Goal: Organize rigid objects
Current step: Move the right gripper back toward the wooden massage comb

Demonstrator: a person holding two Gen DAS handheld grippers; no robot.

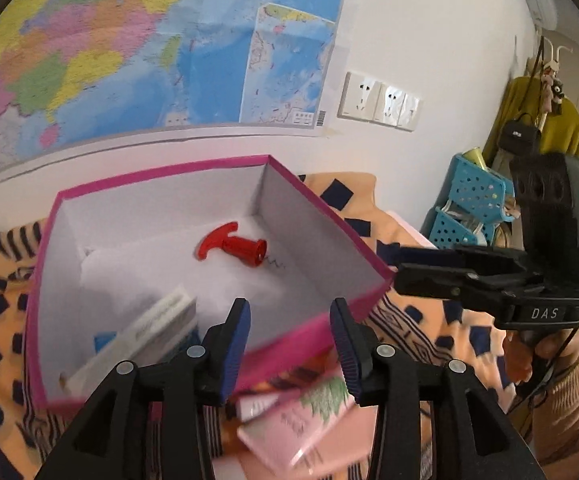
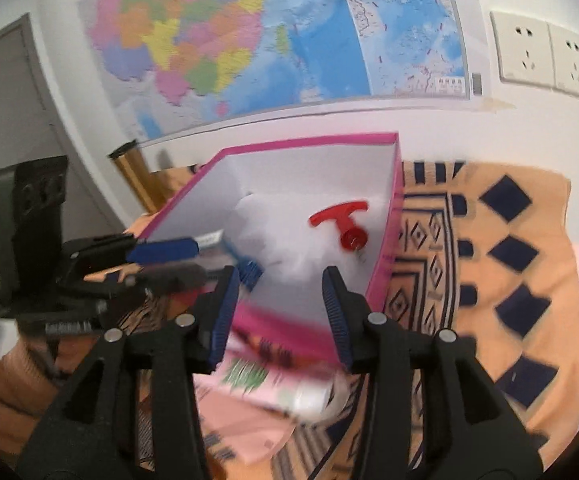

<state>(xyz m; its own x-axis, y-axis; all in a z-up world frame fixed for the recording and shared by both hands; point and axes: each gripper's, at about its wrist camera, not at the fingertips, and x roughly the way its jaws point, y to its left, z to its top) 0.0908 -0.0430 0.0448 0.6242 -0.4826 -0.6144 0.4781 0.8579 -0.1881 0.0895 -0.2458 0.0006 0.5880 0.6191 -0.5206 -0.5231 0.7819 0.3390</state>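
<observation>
Left wrist view: one pink box holding one red corkscrew; left gripper and right gripper both spread, empty.

Left gripper agape, empty; right gripper likewise.

Inside the box – a corkscrew near the back wall and a carton leaning in the near left corner. Under the box, a patterned cloth. Just in front of the box – a booklet. Behind everything, a wall map, with sockets to its right.
</observation>
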